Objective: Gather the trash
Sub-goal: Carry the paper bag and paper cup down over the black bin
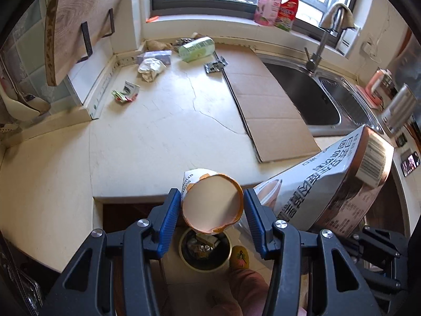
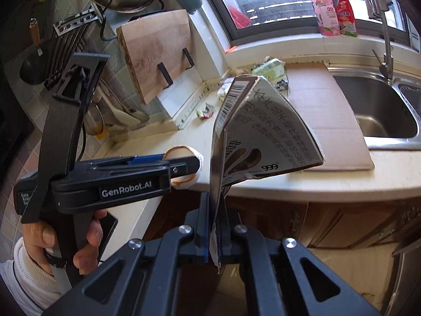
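Ahead of both my grippers runs the counter (image 1: 147, 137), with cardboard (image 1: 265, 100) lying flat on it ahead and to the right, beside the sink (image 1: 315, 97).

My right gripper (image 2: 215, 226) has its pads pressed together on the bottom edge of a flattened box (image 2: 260, 129), which stands up from the jaws and fans out over the counter edge. From my left gripper, the box (image 1: 329, 181) hangs just off to the right.

My left gripper (image 1: 211, 210) is clamped on a paper cup (image 1: 213, 201), blue pads (image 1: 168, 218) against its two sides, the open mouth turned back toward the camera and its torn rim at the bottom. Cup and gripper are out past the counter edge, and right beneath them on the floor stands the bin (image 1: 208, 252) with trash already in it.

Farther ahead of the left gripper, more trash lies on the counter near the back wall: a green pack (image 1: 196, 48), crumpled paper (image 1: 151, 69), a wrapper (image 1: 125, 93) and a dark packet (image 1: 215, 65).
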